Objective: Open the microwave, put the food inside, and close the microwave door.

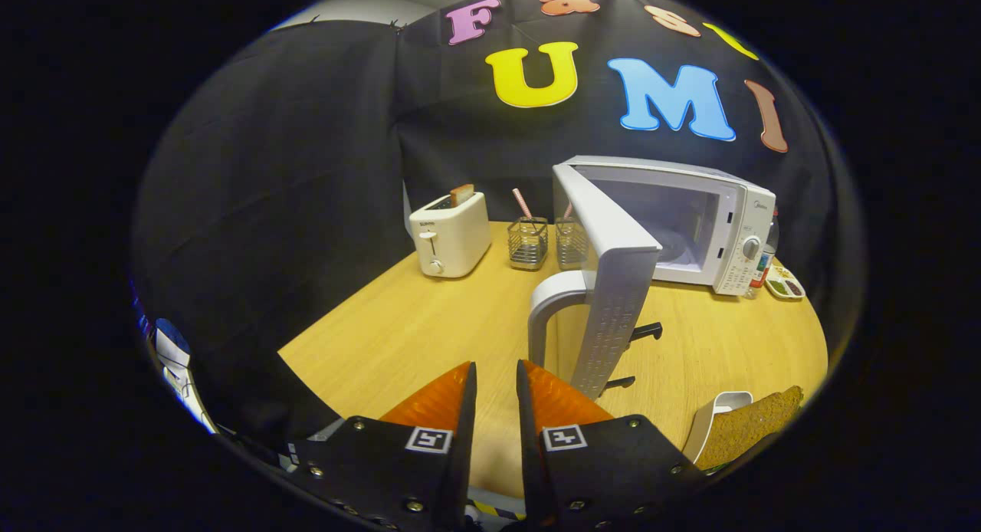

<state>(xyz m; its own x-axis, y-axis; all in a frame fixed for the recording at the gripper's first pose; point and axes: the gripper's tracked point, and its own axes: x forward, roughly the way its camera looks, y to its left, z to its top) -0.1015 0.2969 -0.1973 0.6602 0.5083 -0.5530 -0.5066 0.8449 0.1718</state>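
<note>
Standing wide open, the microwave door [613,287] shows that the first step is done; its curved pale handle [548,310] sits just ahead of the gripper [496,379], whose fingers are close together with a narrow gap and hold nothing. The white microwave [720,233] rests on a round, light wood-grain table [398,340], and its smooth cavity looks empty apart from the turntable. The food [755,428], a rough, brown, crumbly slab that looks like bread, lies in a white dish [709,421] on the table beside the fingers on the right, well short of the oven. Judging by this, loading the food and closing the door are still to come. Beyond the fingers stands a glossy cream toaster [451,237] with a slice poking out, and next to it two ribbed clear glasses [529,242] holding striped straws. A small tray [783,285] lies by the microwave's far side.
</note>
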